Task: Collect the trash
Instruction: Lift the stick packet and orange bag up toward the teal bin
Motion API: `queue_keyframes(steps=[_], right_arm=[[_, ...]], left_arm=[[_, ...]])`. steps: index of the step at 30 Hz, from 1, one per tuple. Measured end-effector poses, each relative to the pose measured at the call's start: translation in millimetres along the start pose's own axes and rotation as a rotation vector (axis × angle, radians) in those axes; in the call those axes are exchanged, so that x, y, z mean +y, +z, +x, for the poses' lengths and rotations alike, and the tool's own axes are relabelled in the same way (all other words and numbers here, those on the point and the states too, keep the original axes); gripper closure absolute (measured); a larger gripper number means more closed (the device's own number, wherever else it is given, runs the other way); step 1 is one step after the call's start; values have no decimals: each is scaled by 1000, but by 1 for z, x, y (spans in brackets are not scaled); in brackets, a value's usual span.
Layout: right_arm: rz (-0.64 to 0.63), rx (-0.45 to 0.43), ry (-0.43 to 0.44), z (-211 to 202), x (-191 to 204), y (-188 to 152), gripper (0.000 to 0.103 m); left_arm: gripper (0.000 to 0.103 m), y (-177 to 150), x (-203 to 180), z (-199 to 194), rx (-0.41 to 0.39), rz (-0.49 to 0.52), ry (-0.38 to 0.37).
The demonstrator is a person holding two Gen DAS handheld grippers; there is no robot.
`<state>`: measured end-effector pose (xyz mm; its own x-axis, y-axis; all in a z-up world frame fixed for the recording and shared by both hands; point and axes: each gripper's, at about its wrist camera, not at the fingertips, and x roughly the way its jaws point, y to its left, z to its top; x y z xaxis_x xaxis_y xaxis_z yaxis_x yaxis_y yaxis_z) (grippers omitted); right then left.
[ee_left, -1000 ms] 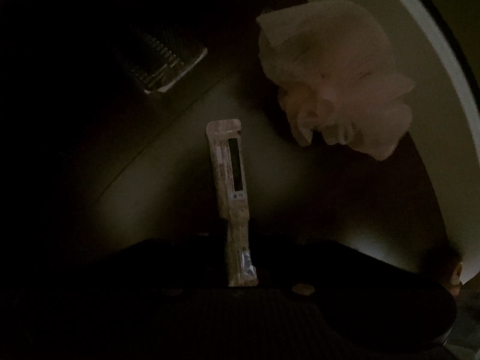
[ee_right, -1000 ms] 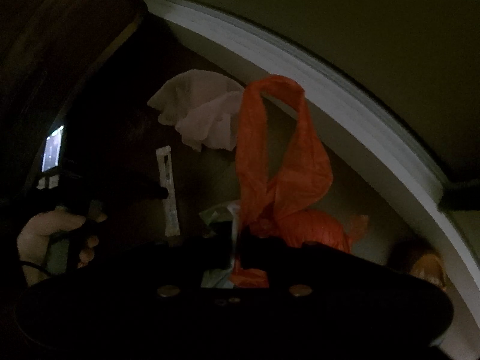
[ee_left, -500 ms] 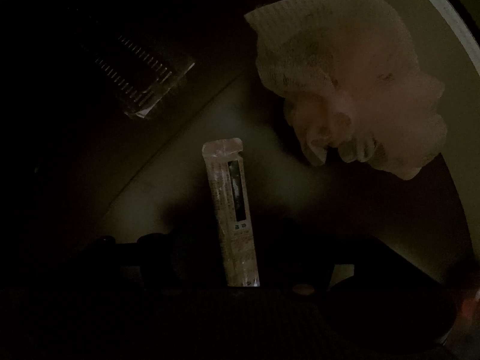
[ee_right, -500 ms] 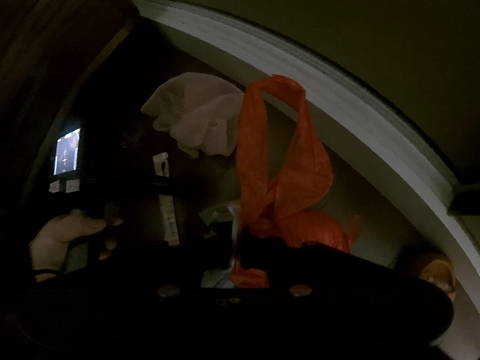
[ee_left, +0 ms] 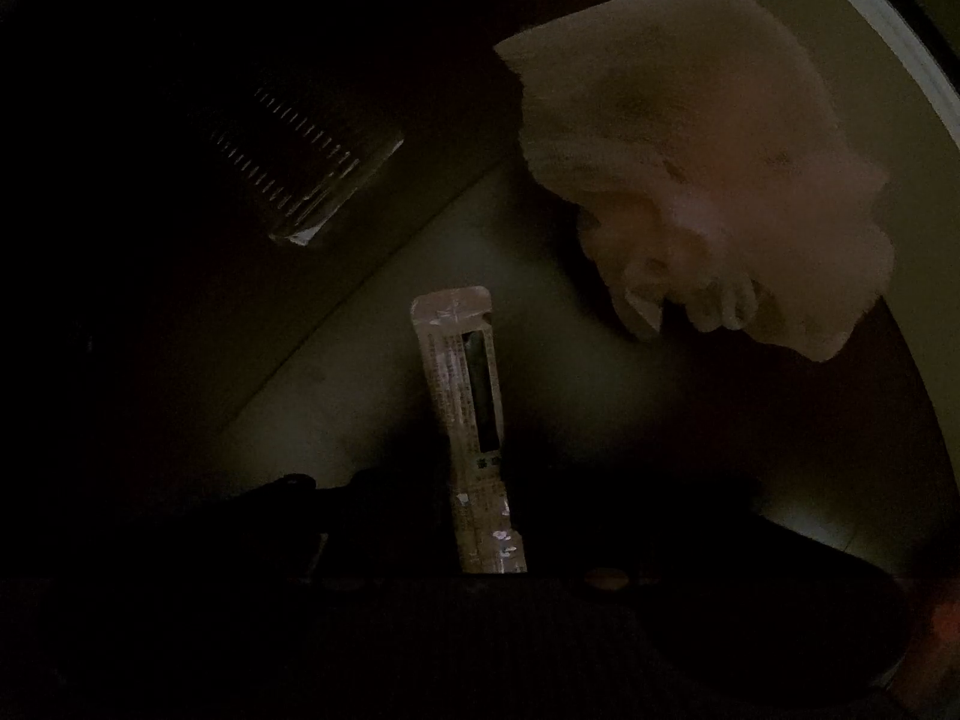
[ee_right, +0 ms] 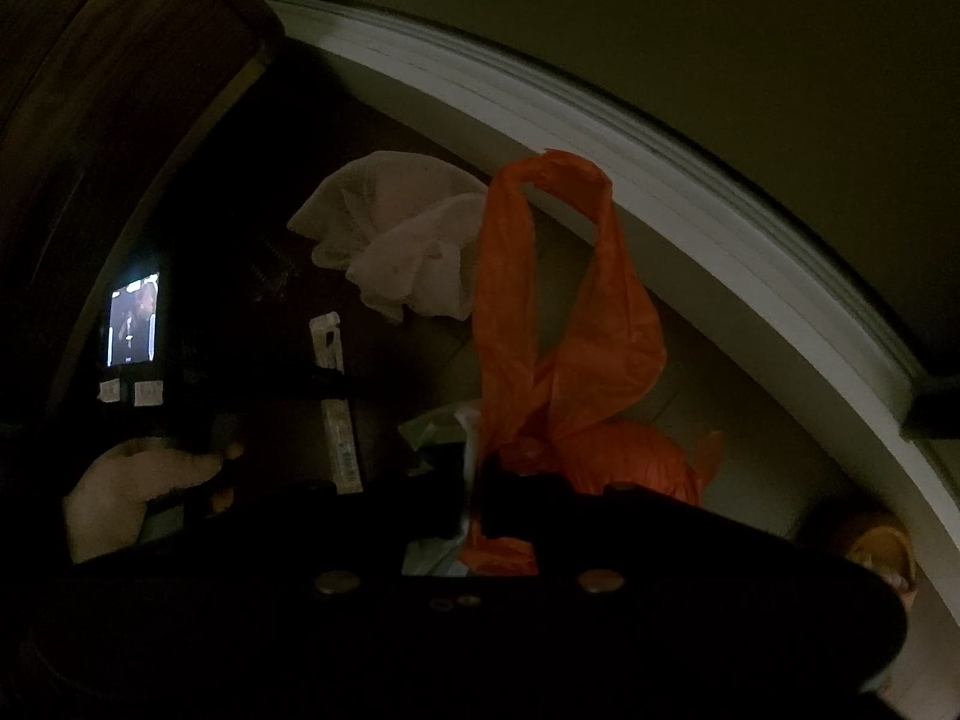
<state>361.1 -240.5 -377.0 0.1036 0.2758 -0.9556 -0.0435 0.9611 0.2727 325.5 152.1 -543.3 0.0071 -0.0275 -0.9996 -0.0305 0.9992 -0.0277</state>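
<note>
It is dim. A long pale stick wrapper (ee_left: 474,438) stands upright between the jaws of my left gripper (ee_left: 480,504), which are closing on its lower end. The right wrist view shows the same wrapper (ee_right: 339,438) crossed by the left gripper (ee_right: 327,383), held by a hand (ee_right: 138,480). A crumpled white tissue (ee_left: 708,180) lies on the floor beyond it, also visible as the tissue (ee_right: 408,246) from the right. My right gripper (ee_right: 474,498) is shut on an orange plastic bag (ee_right: 564,324), whose handle loop rises above the jaws.
A white baseboard (ee_right: 660,144) curves along the wall behind. Dark wooden furniture (ee_right: 90,60) stands at the left. A clear ridged plastic piece (ee_left: 312,180) lies on the dark floor left of the tissue. A brownish rounded object (ee_right: 876,552) sits at the lower right.
The left wrist view has come closer to the floor, so the tissue and the ridged plastic look larger. The wrapper stays between the left jaws. The right gripper and bag have not moved.
</note>
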Motion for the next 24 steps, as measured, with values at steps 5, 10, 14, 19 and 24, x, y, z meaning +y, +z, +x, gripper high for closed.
queue_keyframes(steps=[5, 10, 14, 19, 24], right_arm=[[0, -7, -4, -2, 1, 0, 99], [-6, -29, 1, -12, 7, 1, 99], [-20, -62, 19, -33, 19, 4, 99], [-71, -120, 36, -75, 48, 6, 99], [-83, -188, 52, -138, 76, 3, 99]], left_arm=[[86, -6, -1, -13, -13, 15, -22], [86, -20, 4, -48, -59, 46, -39], [86, -27, 3, -90, -127, 96, -44], [86, -30, 14, -162, -208, 114, -67], [86, -32, 28, -243, -321, 136, -85]])
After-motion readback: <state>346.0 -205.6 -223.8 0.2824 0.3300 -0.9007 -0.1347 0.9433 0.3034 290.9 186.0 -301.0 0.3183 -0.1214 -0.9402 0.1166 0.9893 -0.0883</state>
